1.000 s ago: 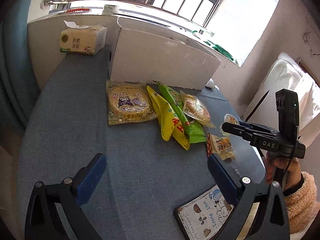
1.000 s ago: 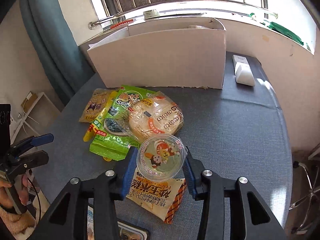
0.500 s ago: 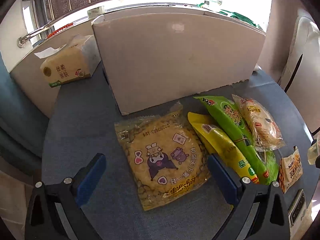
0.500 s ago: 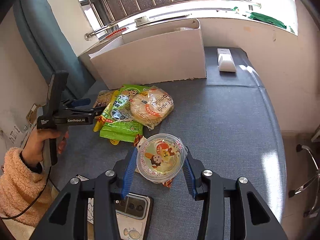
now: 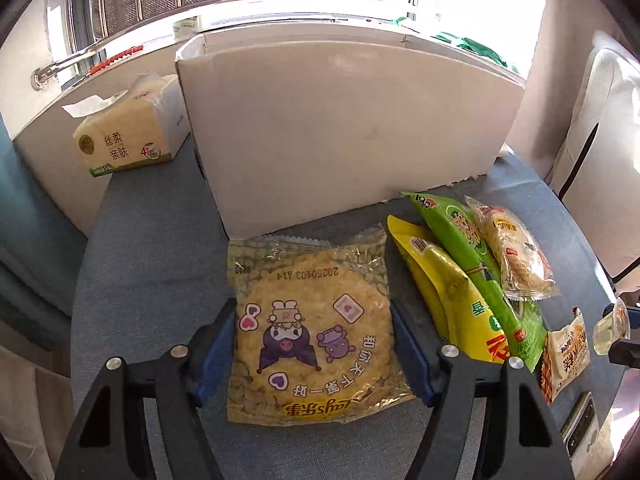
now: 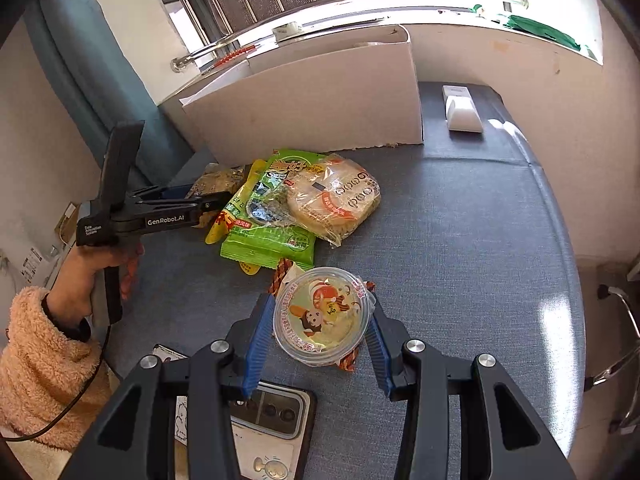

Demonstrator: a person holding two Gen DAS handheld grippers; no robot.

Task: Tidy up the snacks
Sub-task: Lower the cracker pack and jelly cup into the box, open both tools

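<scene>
My left gripper (image 5: 312, 344) straddles a flat yellow snack bag with cartoon figures (image 5: 312, 328) on the blue table; its blue pads sit at the bag's two side edges. My right gripper (image 6: 320, 340) is shut on a round clear jelly cup (image 6: 322, 314), held above a small orange-edged snack packet (image 6: 286, 272). A yellow bag (image 5: 440, 288), a green bag (image 5: 476, 264) and a clear packet of round cakes (image 5: 512, 256) lie to the right. A white open cardboard box (image 5: 340, 132) stands behind them.
A tissue pack (image 5: 128, 132) sits at the back left beside the box. A phone (image 6: 272, 412) lies on a card at the table's near edge. A white device (image 6: 462, 110) lies at the back right. Window ledge behind; chair at right.
My left gripper has moved forward and down onto the cartoon bag and narrowed around it. My right gripper holds the jelly cup throughout and has pulled back slightly.
</scene>
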